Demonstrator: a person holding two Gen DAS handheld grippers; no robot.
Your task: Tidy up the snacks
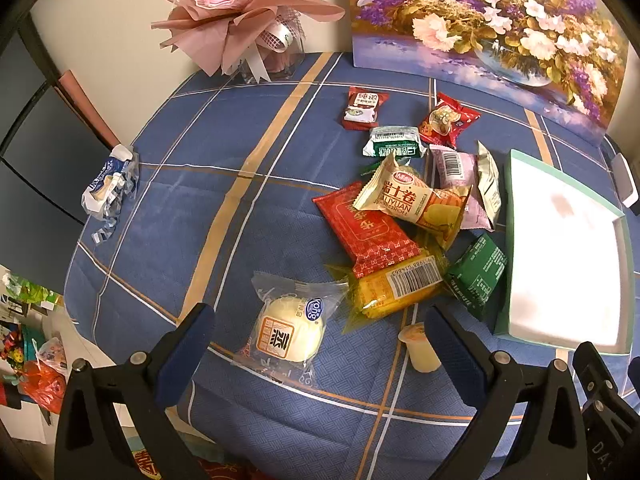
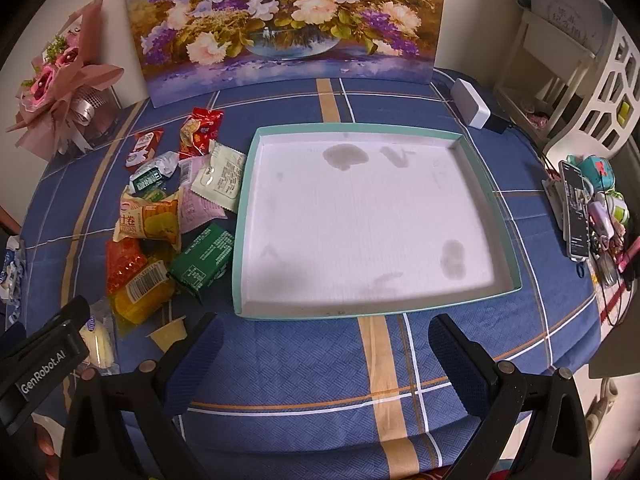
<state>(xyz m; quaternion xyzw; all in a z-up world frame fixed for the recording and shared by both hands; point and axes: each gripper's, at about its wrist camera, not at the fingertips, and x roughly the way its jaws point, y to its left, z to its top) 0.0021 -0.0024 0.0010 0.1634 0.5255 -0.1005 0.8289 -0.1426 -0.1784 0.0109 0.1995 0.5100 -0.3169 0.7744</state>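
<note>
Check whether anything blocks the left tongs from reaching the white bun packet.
Nothing visible does. The left tongs hang open above the white bun packet, which lies alone on the blue tablecloth; the yellow packet and jelly cup sit beside it.

snack pile (image 2: 172, 216) crowds tray's (image 2: 237, 240) left rim.

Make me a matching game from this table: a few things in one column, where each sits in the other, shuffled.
Things:
1. white bun packet
2. box tray
3. pink bouquet
4. jelly cup

Places:
A. back left corner, by the wall
B. right of the snack pile, nothing in it
C. between the left hand-held gripper's open fingers
D. beside that gripper's right finger

Pairs: 1-C, 2-B, 3-A, 4-D
</note>
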